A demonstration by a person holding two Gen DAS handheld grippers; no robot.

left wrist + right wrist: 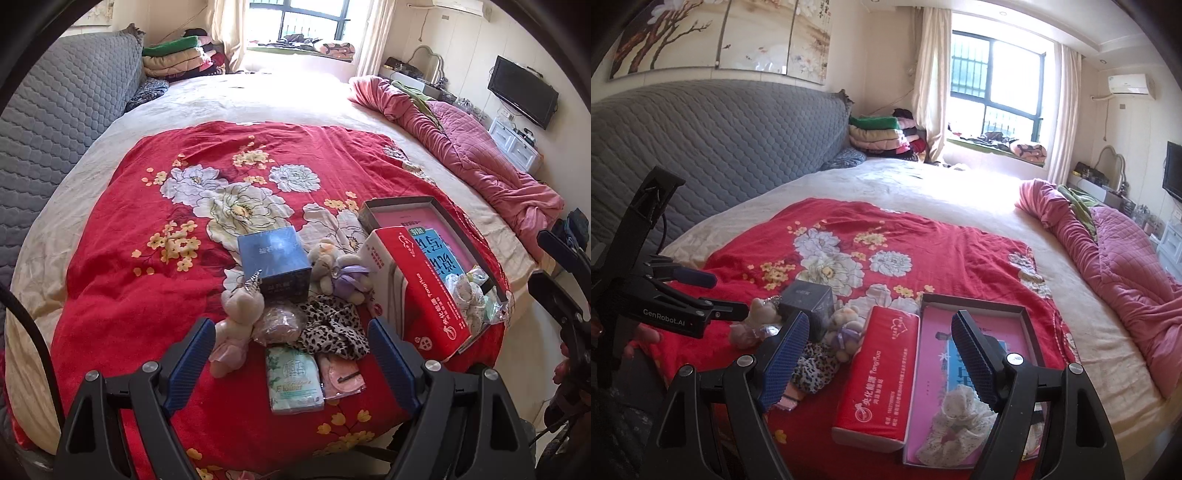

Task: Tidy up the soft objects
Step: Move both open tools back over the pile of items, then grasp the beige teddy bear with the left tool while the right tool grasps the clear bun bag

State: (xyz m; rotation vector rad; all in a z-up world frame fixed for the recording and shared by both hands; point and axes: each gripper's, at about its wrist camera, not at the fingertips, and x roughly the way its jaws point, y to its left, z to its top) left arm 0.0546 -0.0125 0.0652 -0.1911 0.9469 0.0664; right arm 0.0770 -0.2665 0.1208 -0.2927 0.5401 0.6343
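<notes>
Left wrist view: the left gripper (291, 354) fills the bottom of the frame, its blue fingers (192, 358) wide apart and holding nothing. Between them, low in the centre, lie a green tissue pack (293, 384) and a pink pouch (341, 376), side by side and touching. Just above these sits a leopard cloth (332, 325) beside a brown bundle (279, 323). A pale bear (236, 325) lies against the inner side of the left finger; whether it touches the pad cannot be told. Further up, a second bear (325, 264) and a purple bear (352, 277) lean by a blue box (275, 258). At right centre a red box (417, 291) lies against a tray (399, 203), which holds a white scrunchie (467, 295) at its near end. All rest on a red floral blanket (147, 277). The right gripper (565, 291) shows partly at the right edge.

Right wrist view: the right gripper (879, 358) occupies the bottom, fingers (975, 362) spread and empty. The red box (879, 376) lies between them, lower centre. The scrunchie (960, 417) sits in the tray (1027, 314), just below the right finger's tip. The leopard cloth (812, 369) lies beside the left finger. The left gripper (713, 295) reaches in from the left edge toward the pale bear (757, 321), fingers apart.
</notes>
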